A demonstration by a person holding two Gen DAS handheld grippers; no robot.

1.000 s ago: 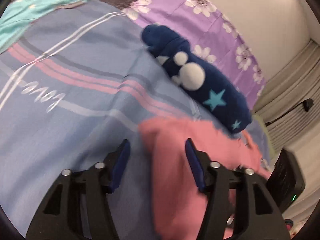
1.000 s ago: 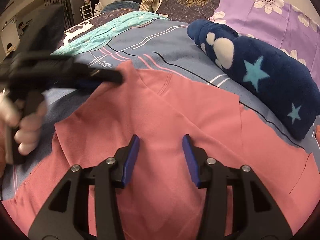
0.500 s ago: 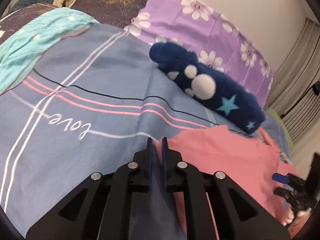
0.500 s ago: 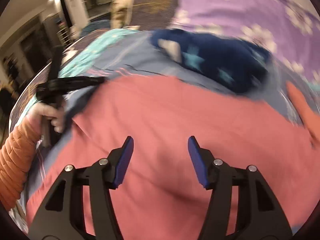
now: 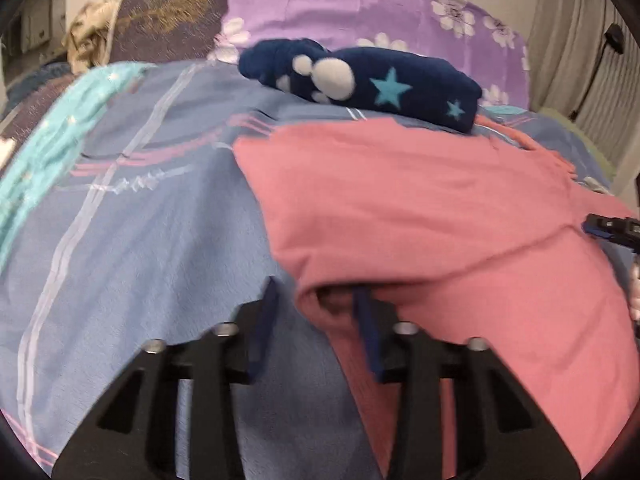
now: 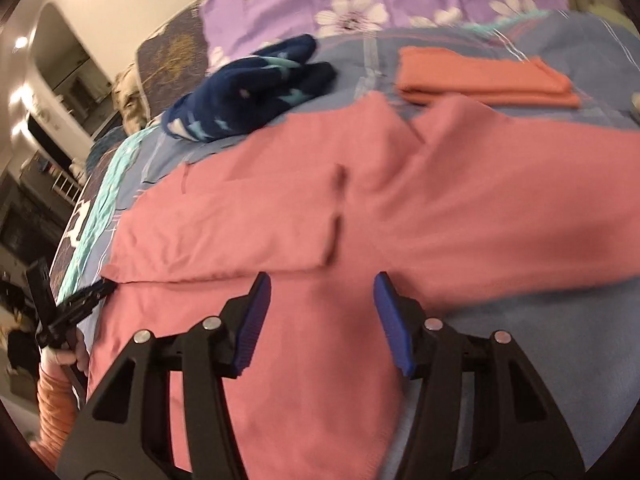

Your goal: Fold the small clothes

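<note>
The pink shirt [image 5: 420, 216] lies spread on the blue bedspread [image 5: 152, 232], its long axis running left to right across the near part of the bed in the right wrist view. Its left edge sits near the teal stripe [image 6: 100, 204] of the cover; its right end reaches the right edge of that view. A folded-over flap [image 6: 248, 216] covers the left half, its free edge running left to right just beyond the right gripper.

At the shirt's left edge, the left gripper [image 5: 316, 316] has just been opening. A rolled fold of pink cloth lies between its fingers [image 5: 266, 320], and the right finger is partly tucked under the fold. The jaws stand apart and do not pinch the cloth.

Beyond the shirt, touching its far edge in the left wrist view, lies a navy plush item [image 5: 360, 80] with white dots and blue stars, its length also left to right. Behind that is a purple floral pillow [image 5: 380, 12].

The right gripper [image 6: 320, 312] hovers over the shirt's near middle, jaws wide apart and holding nothing; pink cloth lies below them. To the far right rests a folded orange cloth [image 6: 480, 76], apart from the shirt.
</note>
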